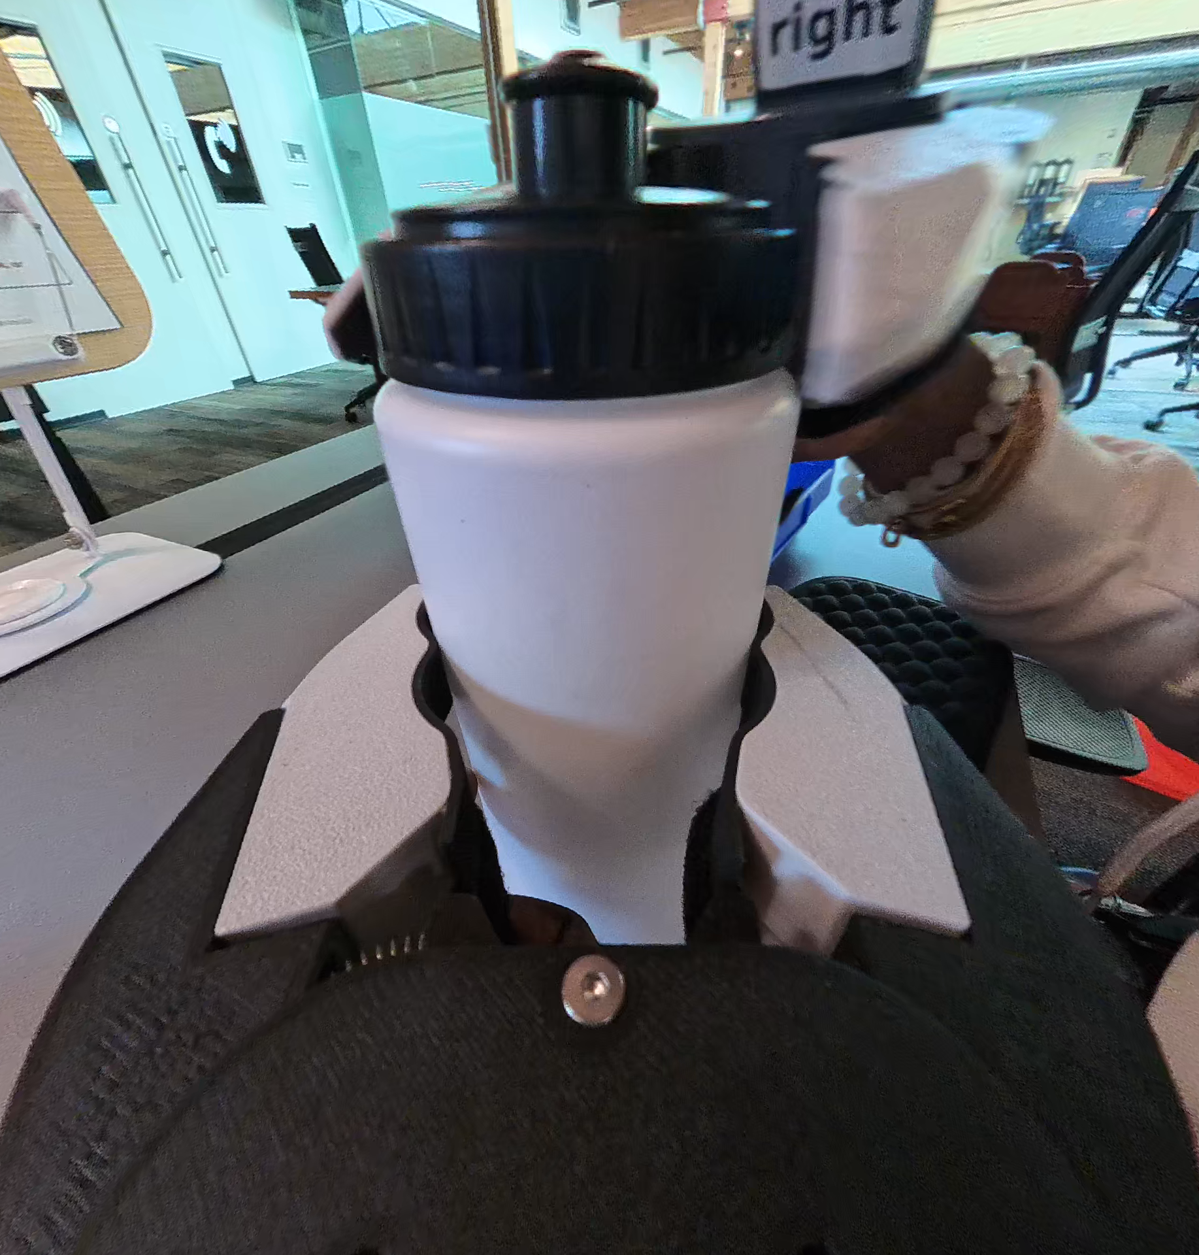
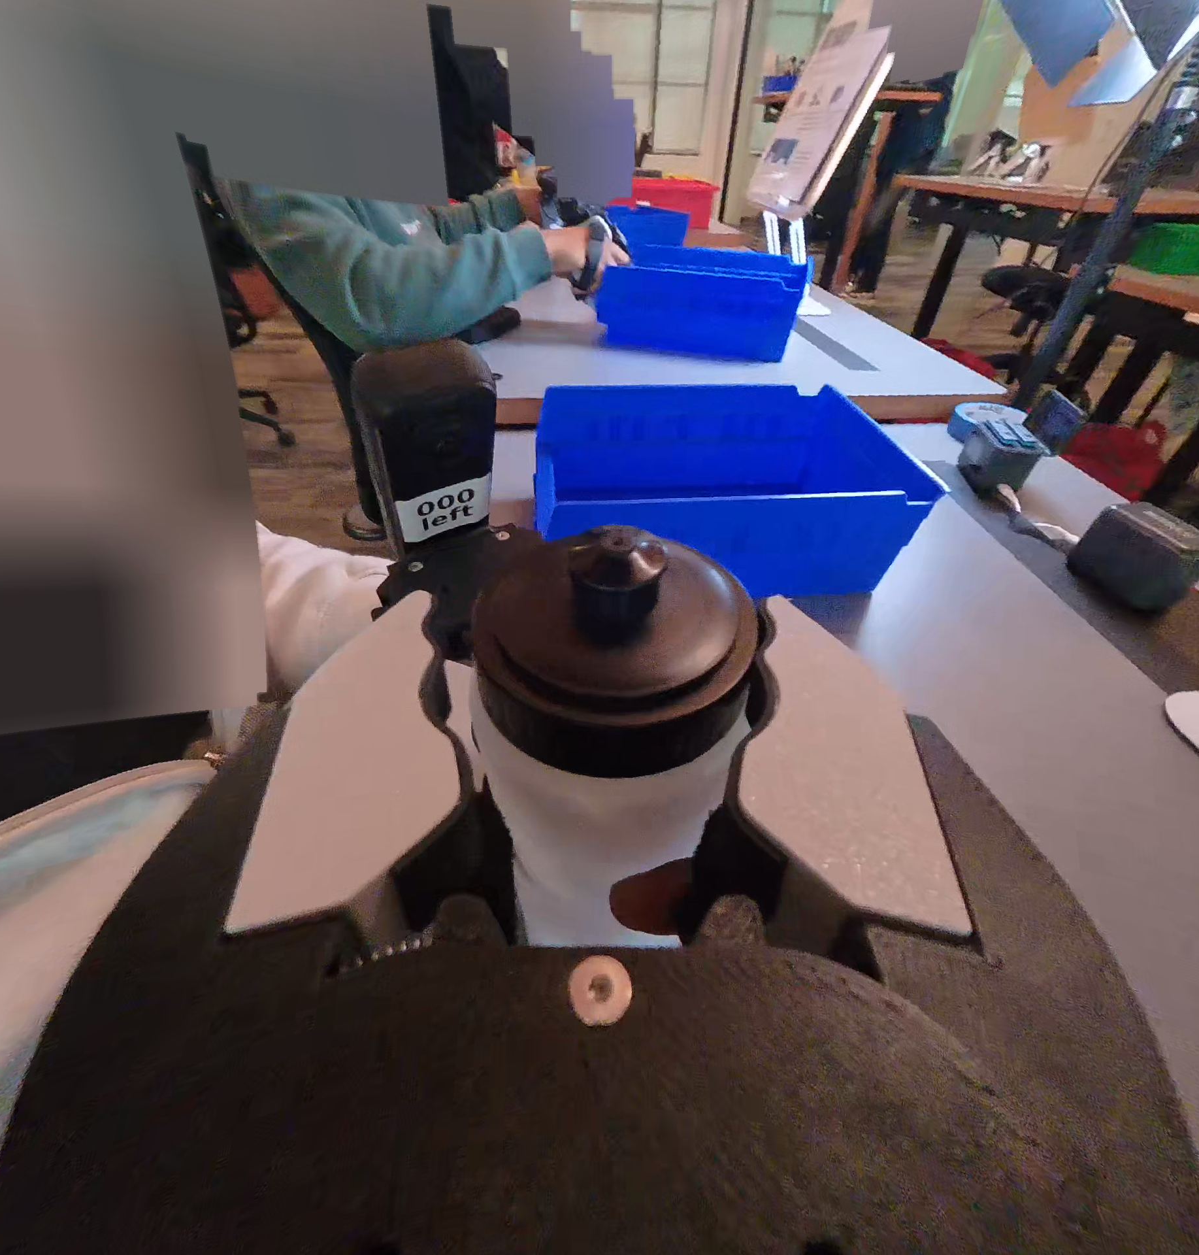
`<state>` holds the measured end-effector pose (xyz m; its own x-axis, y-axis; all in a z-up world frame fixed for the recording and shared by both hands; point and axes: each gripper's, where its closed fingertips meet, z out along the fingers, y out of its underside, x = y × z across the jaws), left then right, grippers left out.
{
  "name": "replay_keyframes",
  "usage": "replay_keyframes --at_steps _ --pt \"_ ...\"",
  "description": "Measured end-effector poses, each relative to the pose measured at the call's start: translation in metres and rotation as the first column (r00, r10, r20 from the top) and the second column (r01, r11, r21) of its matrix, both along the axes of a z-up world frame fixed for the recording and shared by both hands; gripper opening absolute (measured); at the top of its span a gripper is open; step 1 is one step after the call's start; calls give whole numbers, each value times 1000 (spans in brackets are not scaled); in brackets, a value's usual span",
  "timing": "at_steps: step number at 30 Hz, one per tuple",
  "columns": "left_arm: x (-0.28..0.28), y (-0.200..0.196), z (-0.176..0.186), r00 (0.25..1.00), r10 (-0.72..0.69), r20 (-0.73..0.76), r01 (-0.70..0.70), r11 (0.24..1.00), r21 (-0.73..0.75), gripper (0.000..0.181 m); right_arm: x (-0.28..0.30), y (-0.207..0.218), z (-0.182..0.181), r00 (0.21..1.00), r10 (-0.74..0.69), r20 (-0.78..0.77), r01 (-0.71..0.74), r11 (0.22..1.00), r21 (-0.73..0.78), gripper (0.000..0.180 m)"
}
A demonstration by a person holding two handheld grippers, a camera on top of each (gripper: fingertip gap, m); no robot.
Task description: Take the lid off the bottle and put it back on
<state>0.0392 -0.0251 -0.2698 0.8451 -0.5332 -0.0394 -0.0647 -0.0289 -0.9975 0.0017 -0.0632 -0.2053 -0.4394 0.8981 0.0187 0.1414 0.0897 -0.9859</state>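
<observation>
Between the two grey fingers of the left tongs stands the white bottle, upright, its lower body pinched on both sides so that the fingers touch it with no gap. On top of the bottle sits the black lid, ribbed round its rim and ending in a narrow spout; it looks seated on the bottle's neck (whether it is screwed tight cannot be told). The right tongs reach the same bottle from the other side: in the right wrist view their fingers close around the lid, one at each side of its rim, with the white bottle showing just below. In the left wrist view one pale finger of the right tongs presses against the lid's right edge, and behind it a wrist with bead bracelets and a pale sleeve lead away. Behind the bottle, the grey tabletop carries a blue bin, near the lid in the right wrist view, and a second blue bin lies farther back beyond it. To the right of the first bin rests a dark block with a cable. Left of the bottle in the left wrist view, a white stand base lies on the tabletop.
</observation>
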Motion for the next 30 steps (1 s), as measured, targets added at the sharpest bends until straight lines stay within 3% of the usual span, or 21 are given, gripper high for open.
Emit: replay_keyframes --at_steps 1,3,7,14,30 --pt "0 0 0 1000 1 3 -1 1000 -2 86 0 3 3 999 20 -26 -20 1000 -16 78" --pt "-1 1 0 1000 20 -2 -20 1000 1 86 -2 3 4 997 37 -68 -39 999 -35 78" --pt "-2 1 -1 997 75 -21 -76 997 -5 85 -4 3 5 989 -60 -136 50 996 -76 78" --pt "-2 0 -3 993 109 -52 -111 993 -29 85 -4 6 4 968 -214 -132 209 977 -53 78" --pt "-3 1 -3 990 128 -63 -129 992 -13 85 -4 11 5 918 -370 -145 365 929 -62 77"
